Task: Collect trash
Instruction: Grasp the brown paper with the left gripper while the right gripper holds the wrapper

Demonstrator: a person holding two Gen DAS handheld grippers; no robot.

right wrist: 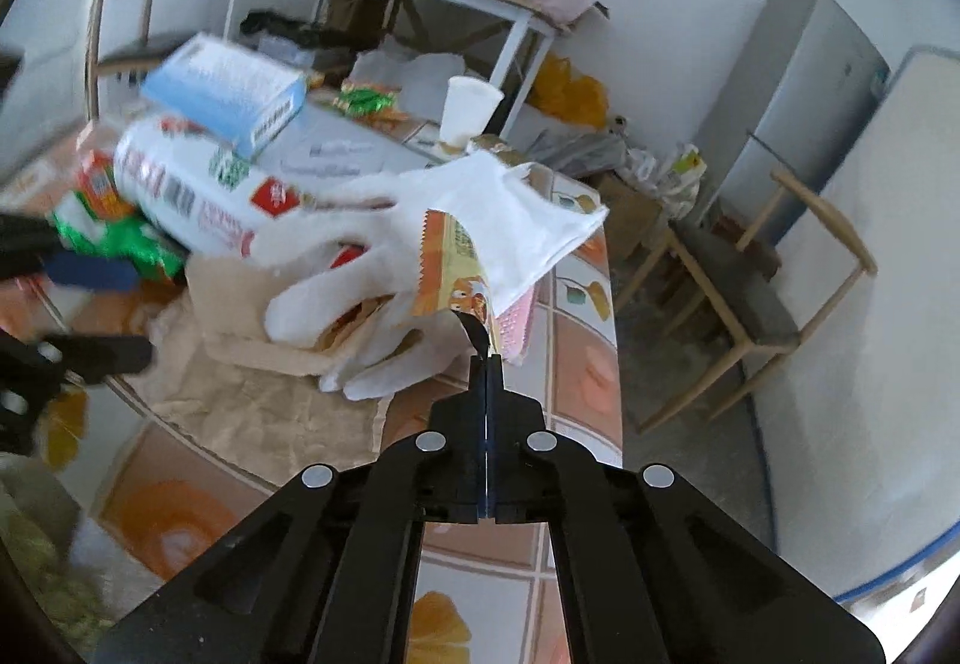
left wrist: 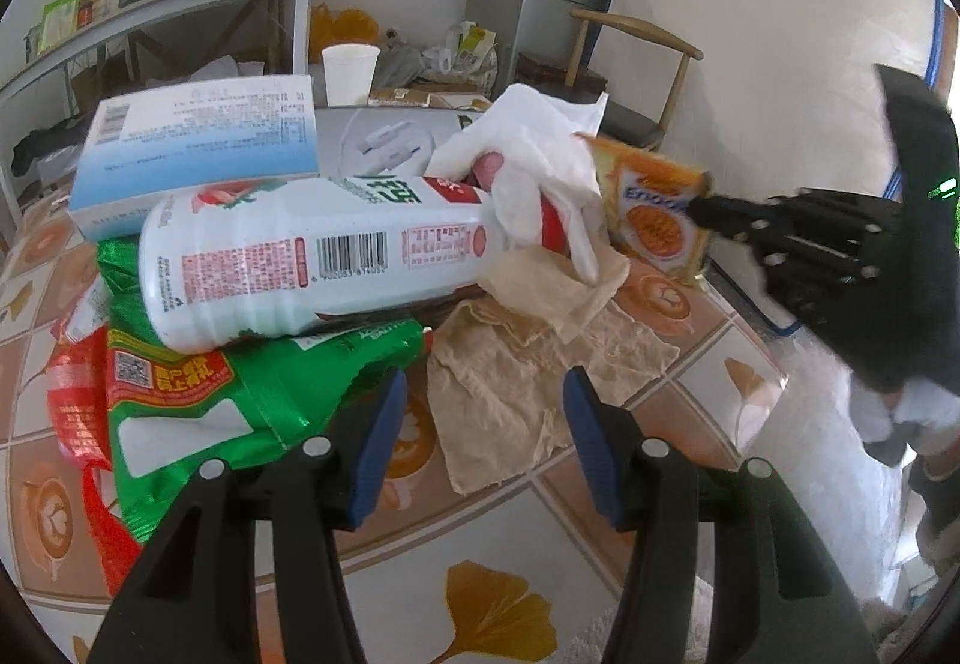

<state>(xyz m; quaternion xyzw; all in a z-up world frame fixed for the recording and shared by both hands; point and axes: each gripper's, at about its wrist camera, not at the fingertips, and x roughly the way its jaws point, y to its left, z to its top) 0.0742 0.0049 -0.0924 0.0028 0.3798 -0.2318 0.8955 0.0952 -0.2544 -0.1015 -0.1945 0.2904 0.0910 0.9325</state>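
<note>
1. Right gripper [right wrist: 487, 358]: jaws fully together, pinching the lower corner of the orange snack wrapper [right wrist: 453, 268], which stands up off the table [right wrist: 576, 358] just ahead of the fingertips, long axis near upright.
2. Left gripper [left wrist: 480, 424]: jaws about half open, empty, poised over the beige paper towel [left wrist: 510, 400] that lies flat on the table directly ahead of and between the blue pads [left wrist: 591, 442].
3. Nearest to the left: the towel first, then the green snack bag [left wrist: 240, 394] just off the left-hand pad, its long side running leftward.
4. Beyond those: white bottle [left wrist: 300, 256] on its side atop the green bag, long axis across the view, cap end tucked under the white glove [left wrist: 528, 166].
5. Blue-and-white box [left wrist: 198, 147] behind the bottle, tilted; paper cup [left wrist: 350, 72] upright further back.
6. Count: one orange wrapper, one bottle, one box, one cup, one green bag, one red bag [left wrist: 78, 412] at the left edge, one white glove; beige towels at least two sheets, exact number unclear.
7. Judged: wrapper secured by the right, towel the likeliest pick for the left.
</note>
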